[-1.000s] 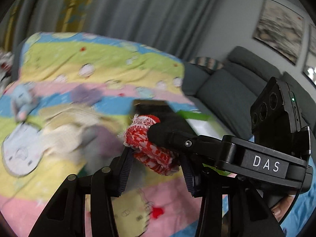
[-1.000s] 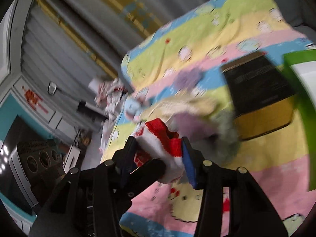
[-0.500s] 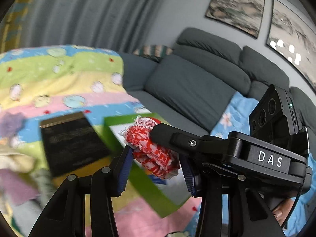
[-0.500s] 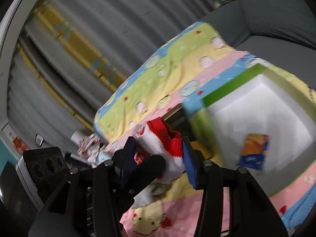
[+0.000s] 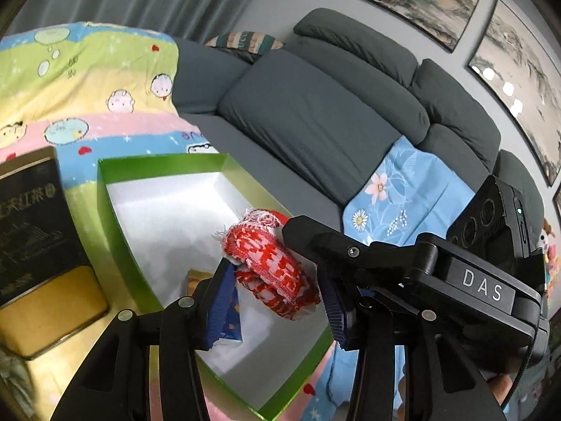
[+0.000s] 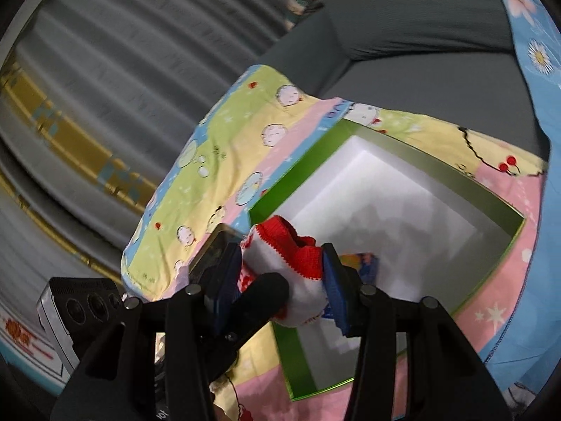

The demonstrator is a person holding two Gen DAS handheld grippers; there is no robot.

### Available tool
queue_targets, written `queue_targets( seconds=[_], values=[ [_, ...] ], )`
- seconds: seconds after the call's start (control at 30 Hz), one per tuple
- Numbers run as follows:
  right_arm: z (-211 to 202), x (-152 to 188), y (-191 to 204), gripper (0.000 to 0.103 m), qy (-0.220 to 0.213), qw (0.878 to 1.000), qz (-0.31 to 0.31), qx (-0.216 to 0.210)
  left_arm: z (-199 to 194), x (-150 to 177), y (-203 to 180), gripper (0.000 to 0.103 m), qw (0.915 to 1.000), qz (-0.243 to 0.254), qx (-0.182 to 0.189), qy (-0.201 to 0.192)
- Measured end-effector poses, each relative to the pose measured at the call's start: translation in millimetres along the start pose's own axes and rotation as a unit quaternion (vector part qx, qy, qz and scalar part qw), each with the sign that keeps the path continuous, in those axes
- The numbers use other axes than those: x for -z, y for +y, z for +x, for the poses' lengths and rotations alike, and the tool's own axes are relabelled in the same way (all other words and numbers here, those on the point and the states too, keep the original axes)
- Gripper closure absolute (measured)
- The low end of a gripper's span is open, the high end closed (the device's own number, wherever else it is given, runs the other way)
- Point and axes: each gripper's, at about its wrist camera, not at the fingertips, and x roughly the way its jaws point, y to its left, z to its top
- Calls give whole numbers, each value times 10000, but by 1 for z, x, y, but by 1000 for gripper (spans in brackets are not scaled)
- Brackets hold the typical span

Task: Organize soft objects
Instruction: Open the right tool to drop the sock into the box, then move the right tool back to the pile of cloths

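I hold one red-and-white knitted sock (image 5: 271, 270) between both grippers, and it hangs above the green box (image 5: 115, 210), my landmark here. My left gripper (image 5: 273, 301) has its jaws clamped on the patterned end of the sock; my right gripper (image 6: 280, 280) has its jaws clamped on the white part near the red cuff. Each gripper's tip shows in the other's view, so the two grips sit very close together.

The green box lies open on a striped cartoon blanket (image 5: 87, 80), its white inside almost bare. One small blue and orange packet (image 5: 228, 312) rests on the box floor, right beneath the sock. A black and gold tin (image 5: 38, 252) lies on the blanket just beside the box. A grey sofa (image 5: 315, 112) rises behind the box.

I judge the step in hand is carrying the sock to the box. The next move calls for lowering it inside the walls, then parting both pairs of jaws together so it drops flat.
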Motion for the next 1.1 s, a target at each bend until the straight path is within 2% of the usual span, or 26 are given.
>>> queue_targets(
  seconds=[0.13, 0.17, 0.2, 0.23, 0.27, 0.4, 0.53, 0.83, 0.87, 0.9, 0.93, 0.97, 1.1],
  values=[
    [-2, 0, 0, 56, -147, 9995, 12, 278, 4, 2, 1, 53, 9999, -90, -43, -7],
    [-2, 0, -1, 51, -174, 9994, 25, 314, 3, 3, 1, 48, 9999, -96, -54, -4],
    [-4, 0, -1, 46, -223, 9991, 30, 363, 2, 3, 1, 36, 9999, -80, -85, 8],
    [-4, 0, 0, 32, -248, 9989, 22, 388, -1, 4, 0, 29, 9999, -65, -114, -23],
    [-6, 0, 1, 23, -288, 9988, -17, 393, -6, 5, -1, 28, 9998, -33, -163, -118],
    [-13, 3, 12, 17, -454, 9983, -215, 311, -30, 7, 3, 20, 9987, -63, -306, -403],
    [-16, 7, 23, 7, -533, 9973, -402, 301, -60, 10, 13, 19, 9966, -194, -547, -593],
    [-10, 26, 62, 1, -342, 9931, -1120, 92, -156, 32, 41, 18, 9862, -513, -1158, -1063],
    [-8, 29, 68, 1, -320, 9921, -1207, 76, -169, 37, 45, 17, 9843, -554, -1232, -1138],
    [-7, 33, 74, 1, -284, 9910, -1308, 80, -181, 42, 49, 13, 9819, -590, -1356, -1186],
    [-6, 36, 78, 1, -263, 9900, -1381, 89, -190, 46, 52, 5, 9795, -631, -1468, -1229],
    [-4, 40, 85, 1, -230, 9884, -1497, 98, -201, 52, 57, 3, 9762, -676, -1595, -1307],
    [3, 55, 106, 1, -57, 9833, -1820, 9, -233, 73, 74, 3, 9635, -825, -2134, -1391]
  ],
)
